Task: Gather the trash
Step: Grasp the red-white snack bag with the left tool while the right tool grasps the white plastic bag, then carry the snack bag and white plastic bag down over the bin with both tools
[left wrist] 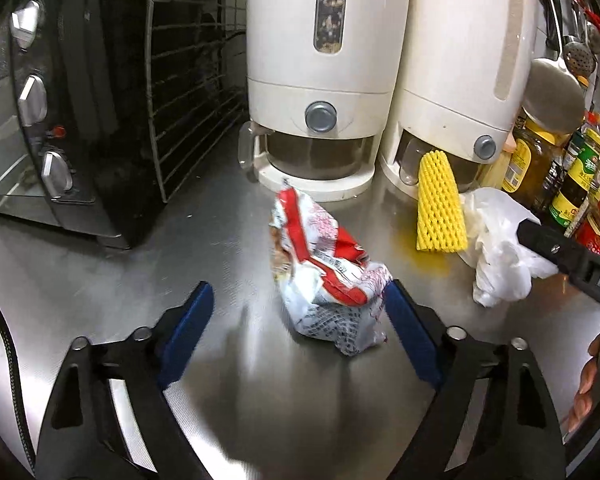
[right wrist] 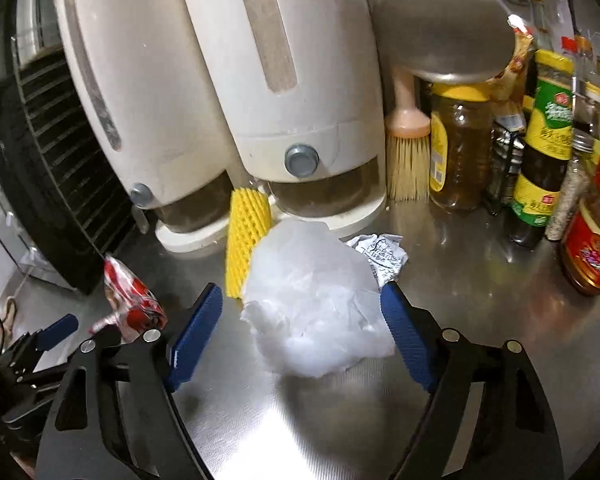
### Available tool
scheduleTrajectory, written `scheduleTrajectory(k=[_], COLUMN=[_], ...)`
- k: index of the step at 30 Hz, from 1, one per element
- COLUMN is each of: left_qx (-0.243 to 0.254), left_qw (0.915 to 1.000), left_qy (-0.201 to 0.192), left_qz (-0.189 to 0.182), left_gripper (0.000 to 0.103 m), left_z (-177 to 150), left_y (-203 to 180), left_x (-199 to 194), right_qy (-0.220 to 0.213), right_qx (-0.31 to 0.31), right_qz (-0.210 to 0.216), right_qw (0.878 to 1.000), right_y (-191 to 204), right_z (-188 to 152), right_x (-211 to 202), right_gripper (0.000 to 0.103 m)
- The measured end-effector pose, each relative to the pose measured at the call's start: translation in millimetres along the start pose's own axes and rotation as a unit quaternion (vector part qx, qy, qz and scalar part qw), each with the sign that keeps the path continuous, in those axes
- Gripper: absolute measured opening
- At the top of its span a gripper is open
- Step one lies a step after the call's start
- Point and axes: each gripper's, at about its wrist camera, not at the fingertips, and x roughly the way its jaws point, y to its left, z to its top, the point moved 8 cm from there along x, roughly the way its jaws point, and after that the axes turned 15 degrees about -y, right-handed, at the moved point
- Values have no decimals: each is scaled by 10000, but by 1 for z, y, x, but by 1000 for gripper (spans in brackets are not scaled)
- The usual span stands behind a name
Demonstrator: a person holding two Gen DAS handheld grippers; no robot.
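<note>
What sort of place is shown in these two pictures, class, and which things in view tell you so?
Most likely a home kitchen counter. A steel worktop holds two white grain dispensers, a black toaster oven with knobs and a row of sauce and oil bottles. A metal spatula hangs above them.

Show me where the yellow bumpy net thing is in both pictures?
Left wrist view: the yellow foam net stands right of centre, leaning on the right white dispenser, left of the white plastic bag.
Right wrist view: the net is just left of centre, in front of the gap between the two dispensers, behind the bag.
Shared landmark: the right dispenser with its grey button.
</note>
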Motion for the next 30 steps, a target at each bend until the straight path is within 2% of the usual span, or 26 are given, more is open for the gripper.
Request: scheduleTrajectory(k=[5,7,10,13,16,19,21,23,25,28,29,30], left_qx=[59,99,236,413,596,630,643,612,638,616,589,582], left_qw=[9998,9996,9996,9991,9982,9980,9979,9976,9974,9973,9973,9972], left_qy=[152,159,103,-38,-104,-75,21,228,265,319,348,372], left_qz=[-150,-189,-107,-41,34,-48,-116,-232,-222,-234,-269,-294], left_gripper=[64,63,63,74,74,73,56,31,31,24,18,17], left_z=[-2,0,5,13,20,22,21,17,15,12,10,9], left_y=[-9,-12,-17,-21,-26,-32,-36,-41,-43,-44,-45,-46], left_x=[18,24,27,27,32,38,42,47,47,43,40,38], right_qy=[347,394,455,467,469,367,315,268,176,93,81,80], right_qx=[-220,-256,-311,-375,-390,-418,-351,-251,-215,-206,-191,-167], right_qz=[-62,-78,-70,-61,43,134,199,260,297,339,370,401], right_qw=[9991,9989,9985,9982,9981,9984,9987,9990,9992,9992,9991,9990], right_y=[1,0,-2,-3,-1,1,-1,-5,-9,-11,-11,-12], right_z=[-17,-22,-25,-27,-25,-18,-12,-6,0,5,6,6], right_x=[18,20,20,19,15,4,-3,-10,-20,-32,-37,-41], right_gripper=[57,44,31,21,16,15,15,15,15,15,15,15])
